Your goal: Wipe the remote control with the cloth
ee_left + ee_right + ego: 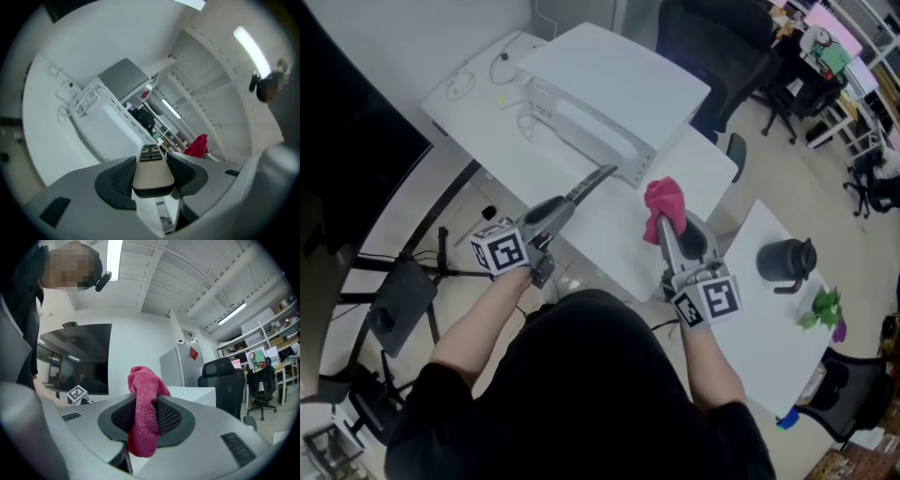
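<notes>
a: layout, big stuff first?
b: white table (487,131) runs across the front, w/ a big white box (609,89) on it toward the back. smaller side table (769,347) to the right w/ a kettle (787,261) and a little plant (825,307). office chair (712,47) beyond.
a: and the tools?
b: left gripper (561,210) is pinching the remote (152,171) by its bottom end, pads on both long sides. button end sticks out fwd, up off the table, aimed at the box. right gripper (667,232) is clamped on the pink cloth (144,399). a tuft pokes out past the jaws and the rest hangs below.
a: where are we in the job?
b: i'd say both things are in hand and wiping's not yet begun — cloth and remote are apart, clear gap btwn them in the head view.
a: next move?
b: prob. bring the cloth tuft across onto the remote's face, then rub along it. left has to hold firm so the remote doesn't pivot. only the free front part can be reached, since the pads cover the held end.
a: room?
b: open air btwn the two grippers, nothing in it. the box edge is near the remote's tip, so keep strokes short of it. the table's near edge lies about under the grippers. kettle's well apart — no worry.
</notes>
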### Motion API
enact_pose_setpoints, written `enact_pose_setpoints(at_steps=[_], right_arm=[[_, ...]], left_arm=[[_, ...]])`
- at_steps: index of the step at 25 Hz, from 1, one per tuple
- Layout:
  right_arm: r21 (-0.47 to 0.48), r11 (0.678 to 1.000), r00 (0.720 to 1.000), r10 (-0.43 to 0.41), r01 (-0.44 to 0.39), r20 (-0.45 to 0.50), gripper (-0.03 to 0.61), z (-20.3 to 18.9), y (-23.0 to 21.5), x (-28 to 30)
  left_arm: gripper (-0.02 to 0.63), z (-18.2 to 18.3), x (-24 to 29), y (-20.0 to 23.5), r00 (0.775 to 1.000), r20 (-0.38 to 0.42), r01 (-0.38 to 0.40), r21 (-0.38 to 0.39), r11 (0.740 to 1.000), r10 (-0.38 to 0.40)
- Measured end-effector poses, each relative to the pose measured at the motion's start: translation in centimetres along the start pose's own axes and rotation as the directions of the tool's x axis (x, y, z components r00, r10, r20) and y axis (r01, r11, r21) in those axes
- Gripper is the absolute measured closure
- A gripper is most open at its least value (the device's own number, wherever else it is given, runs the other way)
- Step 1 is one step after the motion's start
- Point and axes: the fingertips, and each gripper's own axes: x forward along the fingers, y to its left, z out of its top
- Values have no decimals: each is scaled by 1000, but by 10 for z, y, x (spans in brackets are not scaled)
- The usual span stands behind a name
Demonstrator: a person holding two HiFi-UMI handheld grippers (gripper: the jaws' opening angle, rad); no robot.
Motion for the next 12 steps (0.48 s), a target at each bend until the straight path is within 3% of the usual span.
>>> enact_pose_setpoints(at_steps=[2, 5, 12], right_arm=[[7, 1000, 999, -14, 15, -41, 482, -17, -2, -9], [32, 998, 994, -42, 45, -97, 483, -40, -5, -24], [54, 995, 982, -72, 82, -176, 482, -70, -3, -45]], left_arm=[[405, -9, -1, 36, 989, -56, -127, 166, 978, 138], [405, -21, 0, 78, 954, -94, -245, 306, 920, 286], [405, -63, 7, 146, 846, -176, -342, 546, 765, 503]])
